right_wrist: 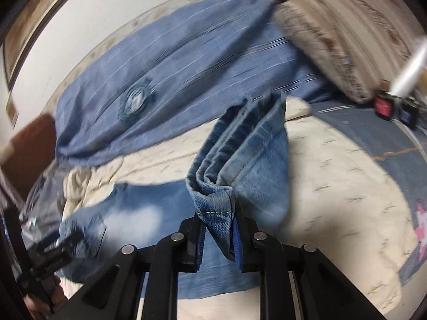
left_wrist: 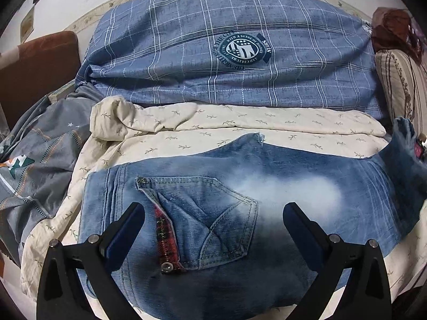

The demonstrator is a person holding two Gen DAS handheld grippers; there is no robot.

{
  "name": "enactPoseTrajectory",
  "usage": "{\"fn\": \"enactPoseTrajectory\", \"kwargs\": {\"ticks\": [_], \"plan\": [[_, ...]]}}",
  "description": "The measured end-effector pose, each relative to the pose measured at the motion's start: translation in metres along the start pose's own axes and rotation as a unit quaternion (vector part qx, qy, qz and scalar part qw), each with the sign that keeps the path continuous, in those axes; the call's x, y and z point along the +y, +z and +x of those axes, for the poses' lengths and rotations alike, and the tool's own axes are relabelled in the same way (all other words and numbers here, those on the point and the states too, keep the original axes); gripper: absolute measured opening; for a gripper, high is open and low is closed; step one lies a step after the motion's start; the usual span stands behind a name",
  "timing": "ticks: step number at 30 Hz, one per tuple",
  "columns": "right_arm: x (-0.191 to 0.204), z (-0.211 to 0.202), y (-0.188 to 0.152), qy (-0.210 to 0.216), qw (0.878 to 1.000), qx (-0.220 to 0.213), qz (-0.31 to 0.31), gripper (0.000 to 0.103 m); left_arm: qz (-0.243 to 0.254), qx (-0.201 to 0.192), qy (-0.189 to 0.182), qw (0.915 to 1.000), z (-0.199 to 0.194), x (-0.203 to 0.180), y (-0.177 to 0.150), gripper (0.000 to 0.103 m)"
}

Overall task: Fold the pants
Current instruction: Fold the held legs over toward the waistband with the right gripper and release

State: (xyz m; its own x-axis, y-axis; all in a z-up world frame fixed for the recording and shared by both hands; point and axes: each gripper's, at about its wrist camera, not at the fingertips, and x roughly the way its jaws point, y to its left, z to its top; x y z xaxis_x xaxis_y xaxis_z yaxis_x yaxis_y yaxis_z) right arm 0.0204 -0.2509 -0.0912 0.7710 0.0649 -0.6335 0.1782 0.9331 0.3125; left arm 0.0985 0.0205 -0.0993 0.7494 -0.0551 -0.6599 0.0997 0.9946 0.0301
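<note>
Nearest the lens, right wrist view: right gripper [right_wrist: 217, 242], jaws pinched onto the stacked leg hems [right_wrist: 213, 205] of the jeans [right_wrist: 138, 213], denim bunched between the blue pads. Hem layers fanned above the grip, roughly four edges visible, consistent with two leg ends held together. Hems raised clear of the bedding, legs trailing back down toward the seat of the garment. Probable purpose: carrying the leg ends over toward the waist for a lengthwise fold. Heavy blur across this view.

Left wrist view: left gripper [left_wrist: 213, 224] spread wide, nothing between the fingers, poised over the seat area. Back pocket [left_wrist: 210, 221] directly below, with red plaid trim and one metal snap [left_wrist: 167, 267] at the flap. Likely stationed there to pin the waist end while the other end comes across. Contact with the denim not determinable.

Jeans laid flat on a cream printed quilt [left_wrist: 240, 125], waist end near the left gripper, legs running off to the right edge of that view, where they rise.

Count: one pair of jeans, one back pocket visible, one snap. Two grippers. One blue checked duvet [left_wrist: 240, 53] with one round badge [left_wrist: 242, 49], heaped behind. One striped pillow [left_wrist: 403, 85] at right. One grey patterned sheet [left_wrist: 40, 160] at left.
</note>
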Motion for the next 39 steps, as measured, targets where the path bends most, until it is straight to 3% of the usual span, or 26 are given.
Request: {"fn": "enactPoseTrajectory", "kwargs": {"ticks": [3, 7, 9, 12, 14, 15, 16, 19, 22, 23, 25, 27, 31, 35, 39], "plan": [[0.022, 0.022, -0.007, 0.017, 0.998, 0.058, -0.018, 0.022, -0.004, 0.001, -0.002, 1.0000, -0.001, 0.005, 0.000, 0.103], [0.054, 0.043, -0.026, 0.049, 0.987, 0.141, -0.066, 0.027, -0.008, -0.001, 0.001, 1.0000, -0.002, 0.011, 0.000, 0.103], [0.067, 0.040, -0.032, 0.044, 0.983, 0.144, -0.108, 0.028, -0.013, 0.000, -0.001, 0.9999, -0.003, 0.014, 0.000, 0.103], [0.061, 0.025, -0.026, 0.091, 0.982, 0.128, -0.105, 0.033, -0.023, 0.001, -0.004, 0.9997, -0.003, 0.015, 0.001, 0.103], [0.045, 0.013, -0.019, 0.144, 0.981, 0.115, -0.063, 0.045, -0.026, 0.001, -0.006, 0.9997, -0.002, 0.013, 0.001, 0.103], [0.033, 0.005, -0.016, 0.176, 0.978, 0.102, -0.036, 0.066, -0.025, 0.000, -0.007, 0.9997, -0.002, 0.012, 0.001, 0.103], [0.024, -0.002, -0.013, 0.193, 0.977, 0.088, -0.018, 0.077, -0.021, -0.001, -0.006, 0.9997, -0.001, 0.009, 0.001, 0.103], [0.004, -0.010, -0.007, 0.197, 0.978, 0.063, 0.014, 0.077, -0.008, -0.007, -0.006, 0.9999, 0.000, -0.003, -0.001, 0.103], [-0.021, -0.004, -0.003, 0.147, 0.986, 0.065, 0.050, 0.073, 0.005, -0.003, -0.022, 0.9997, 0.004, -0.018, 0.000, 0.103], [-0.025, -0.001, -0.002, 0.126, 0.989, 0.065, 0.051, 0.067, 0.010, 0.000, -0.027, 0.9996, 0.006, -0.025, 0.003, 0.103], [-0.027, 0.005, -0.002, 0.091, 0.992, 0.071, 0.046, 0.033, 0.014, 0.000, -0.030, 0.9995, 0.007, -0.035, 0.011, 0.103], [-0.029, 0.009, -0.001, 0.064, 0.994, 0.078, 0.039, 0.030, 0.012, -0.001, -0.039, 0.9992, 0.008, -0.048, 0.026, 0.103], [-0.024, 0.011, 0.000, 0.057, 0.994, 0.090, 0.013, 0.027, 0.020, 0.003, -0.057, 0.9982, 0.016, -0.080, 0.058, 0.103], [-0.021, 0.026, -0.005, 0.044, 0.991, 0.124, -0.007, 0.027, 0.070, 0.018, -0.066, 0.9952, 0.033, -0.127, 0.072, 0.103], [-0.023, 0.033, -0.012, 0.047, 0.987, 0.153, -0.021, 0.027, 0.146, 0.076, -0.017, 0.9861, 0.072, -0.165, 0.056, 0.102]]}}
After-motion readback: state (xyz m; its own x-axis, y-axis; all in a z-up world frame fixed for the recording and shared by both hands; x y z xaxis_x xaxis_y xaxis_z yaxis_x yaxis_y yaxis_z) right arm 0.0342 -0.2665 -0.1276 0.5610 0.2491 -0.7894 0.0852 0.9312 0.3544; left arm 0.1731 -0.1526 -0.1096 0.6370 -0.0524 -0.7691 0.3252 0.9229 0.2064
